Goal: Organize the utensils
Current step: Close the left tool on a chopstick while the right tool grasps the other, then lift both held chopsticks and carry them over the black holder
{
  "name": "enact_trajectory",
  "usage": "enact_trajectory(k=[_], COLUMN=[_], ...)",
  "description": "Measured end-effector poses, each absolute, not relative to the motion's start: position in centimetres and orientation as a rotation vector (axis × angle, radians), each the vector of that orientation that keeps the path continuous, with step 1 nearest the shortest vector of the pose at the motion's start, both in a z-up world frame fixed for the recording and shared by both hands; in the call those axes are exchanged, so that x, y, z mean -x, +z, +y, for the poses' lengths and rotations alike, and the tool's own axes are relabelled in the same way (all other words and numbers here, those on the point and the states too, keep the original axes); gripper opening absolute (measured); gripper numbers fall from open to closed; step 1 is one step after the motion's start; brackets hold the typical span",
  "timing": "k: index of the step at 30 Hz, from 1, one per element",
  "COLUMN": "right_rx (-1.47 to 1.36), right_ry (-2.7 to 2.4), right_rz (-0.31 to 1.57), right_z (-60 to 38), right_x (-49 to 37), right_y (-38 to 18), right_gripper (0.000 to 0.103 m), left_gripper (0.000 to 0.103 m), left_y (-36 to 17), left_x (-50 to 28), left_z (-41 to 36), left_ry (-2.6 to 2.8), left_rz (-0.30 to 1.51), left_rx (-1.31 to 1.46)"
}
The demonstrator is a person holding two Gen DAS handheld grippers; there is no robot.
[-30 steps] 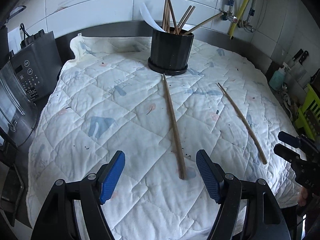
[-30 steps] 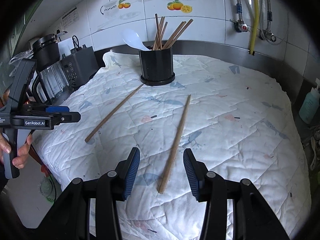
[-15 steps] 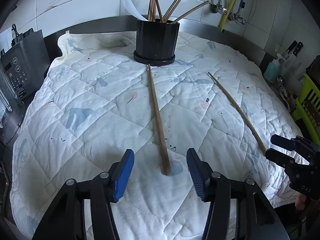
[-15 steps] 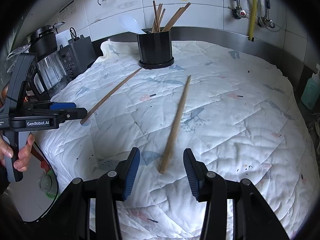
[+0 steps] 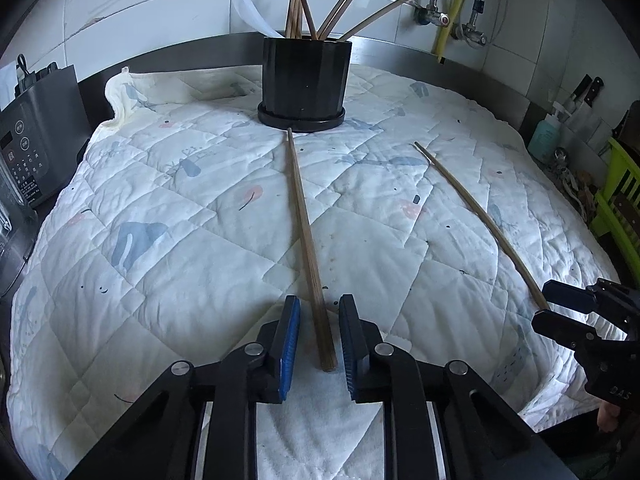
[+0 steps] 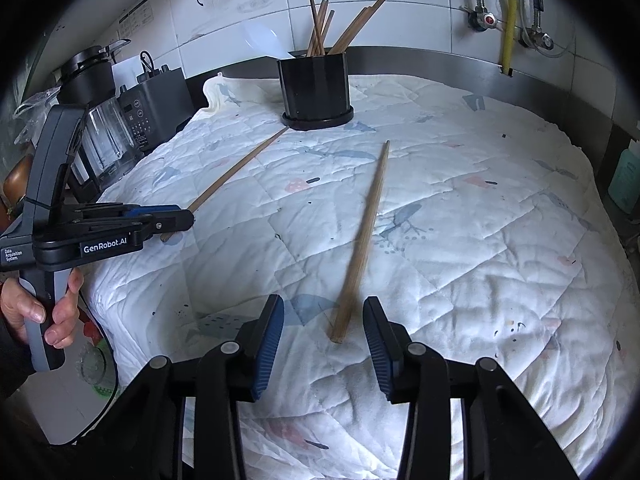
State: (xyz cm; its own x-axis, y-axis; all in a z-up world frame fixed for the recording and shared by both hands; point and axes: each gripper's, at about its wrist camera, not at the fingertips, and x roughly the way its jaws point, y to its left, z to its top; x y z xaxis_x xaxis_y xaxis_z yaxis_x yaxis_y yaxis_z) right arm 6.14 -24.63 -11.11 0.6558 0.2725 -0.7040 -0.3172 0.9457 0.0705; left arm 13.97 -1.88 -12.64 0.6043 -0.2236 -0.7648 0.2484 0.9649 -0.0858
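Both grippers straddling loose chopsticks on the quilted cloth (image 5: 168,280).
Left gripper (image 5: 319,334) closing around the left chopstick (image 5: 307,240), pads not touching; right gripper (image 6: 324,336) closing around the right chopstick (image 6: 362,248), lower centre. Black holder (image 5: 306,80) upper centre.

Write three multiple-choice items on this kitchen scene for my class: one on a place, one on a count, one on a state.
1. Where does the black holder stand?
A. on the quilted cloth, near the wall
B. on the floor
C. in a sink

2. How many chopsticks lie loose on the cloth?
A. one
B. two
C. five

3. How does the left gripper stand?
A. clamped on a spoon
B. jaws either side of a chopstick, gaps showing
C. inside the holder

Answers: 1 A, it stands on the cloth before the tiles. 2 B, two lie apart. 3 B, closing jaws flank the near end.
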Motion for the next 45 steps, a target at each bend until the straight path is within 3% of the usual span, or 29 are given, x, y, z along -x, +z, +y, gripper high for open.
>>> enact_trajectory(k=[11,13,17,21,45], right_rx=[0.035,0.033,0.057,0.073,0.122], right_ry=[0.316,0.305,0.263,0.246,0.269], right_rz=[0.784,0.776,0.763,0.755,0.501], right_z=[-24.8,-24.7,-24.7,-24.7,-24.9], right_x=[-6.4,-6.5,-6.5,-6.3,-8.0], right_y=[-11.8,-11.9,-12.0,-11.8,-2.4], right_gripper=[0.034,0.031,0.015,0.01,0.01], left_gripper=[0.008,0.007,0.007,0.006,0.006], left_y=[-13.1,-13.1,-12.7,-11.8,-3.7], left_x=[-13.9,-14.0,-13.8,-13.4,-14.4], left_z=[-3.3,-3.1,-2.5,-2.0,0.4], left_ry=[-0.216,-0.216,-0.218,-0.218,-0.237], left_rz=[0.822,0.821,0.818,0.801,0.658], left_rx=[-0.111,-0.101,-0.095,-0.094,-0.058])
